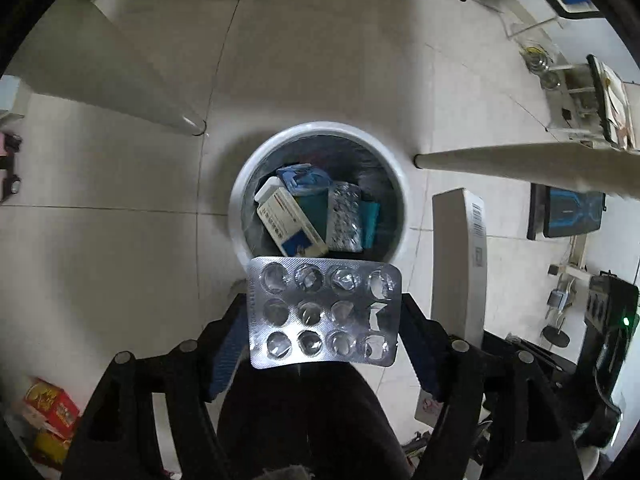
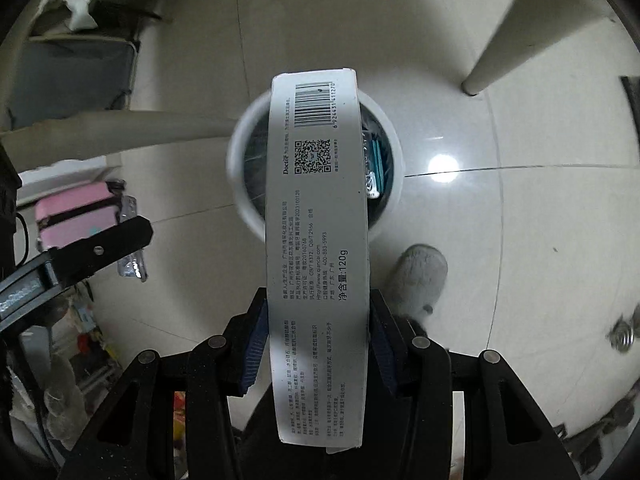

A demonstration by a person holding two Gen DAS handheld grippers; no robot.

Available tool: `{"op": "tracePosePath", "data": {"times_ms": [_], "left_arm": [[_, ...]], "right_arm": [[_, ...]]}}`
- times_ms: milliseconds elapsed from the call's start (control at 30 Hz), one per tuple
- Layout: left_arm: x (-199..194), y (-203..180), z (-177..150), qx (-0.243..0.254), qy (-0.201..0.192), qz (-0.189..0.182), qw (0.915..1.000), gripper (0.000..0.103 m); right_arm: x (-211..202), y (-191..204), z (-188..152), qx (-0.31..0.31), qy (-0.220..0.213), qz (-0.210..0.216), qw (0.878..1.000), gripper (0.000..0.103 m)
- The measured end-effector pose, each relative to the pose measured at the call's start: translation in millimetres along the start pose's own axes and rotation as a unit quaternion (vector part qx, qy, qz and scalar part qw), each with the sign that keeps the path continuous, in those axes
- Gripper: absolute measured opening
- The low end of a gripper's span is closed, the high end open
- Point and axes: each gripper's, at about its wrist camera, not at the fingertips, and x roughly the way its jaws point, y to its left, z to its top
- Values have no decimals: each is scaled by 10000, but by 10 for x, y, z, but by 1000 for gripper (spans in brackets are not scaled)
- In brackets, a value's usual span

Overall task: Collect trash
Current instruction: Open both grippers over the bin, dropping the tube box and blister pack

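Bin (image 1: 240,184) already half full of packs. Left gripper (image 1: 324,320) spread, blister (image 1: 324,312) loose between; right gripper (image 2: 318,344) pinching box (image 2: 318,240) above bin, not yet dropped.

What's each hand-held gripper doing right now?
Left hand-held gripper: open, blister pack loose between jaws.
Right hand-held gripper: closed on white box.

We see soft, even indoor light on the pale floor (image 1: 120,260); a round glare spot (image 2: 443,168) shines on the tiles; fisheye bending and black corners frame both views; edges smear slightly.
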Motion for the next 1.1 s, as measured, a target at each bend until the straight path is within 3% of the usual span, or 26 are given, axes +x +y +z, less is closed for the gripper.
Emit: {"op": "tracePosePath", "data": {"times_ms": [33,67,167,200,267,300,433,700,1100], "left_arm": [[139,37,62,23,-32,117,9999,95],[211,55,92,43,-30,155,9999,101],[394,181,82,-2,9,227,9997,103],[428,219,75,-23,5,308,9995,103],[398,255,39,-15,-128,470,9988,103],[362,256,15,1,-226,574,9981,103],[192,222,-121,87,-451,969,9942,103],[-370,62,-393,213,-653,1248,9898,103],[-1185,-103,-862,265,-912,1174,9885,103]], "right_arm": [[107,-34,134,-8,21,27,10000,50],[286,-83,228,-40,80,90,9999,51],[651,-152,499,-115,230,255,9993,56],[729,-171,544,-154,223,237,9994,64],[795,-196,591,-180,124,178,9996,98],[806,-197,585,-177,70,140,9997,100],[696,-172,529,-194,-190,-240,9993,101],[137,26,405,-355,-740,-1143,9900,101],[-980,379,-105,-311,-1150,-1275,9847,101]]}}
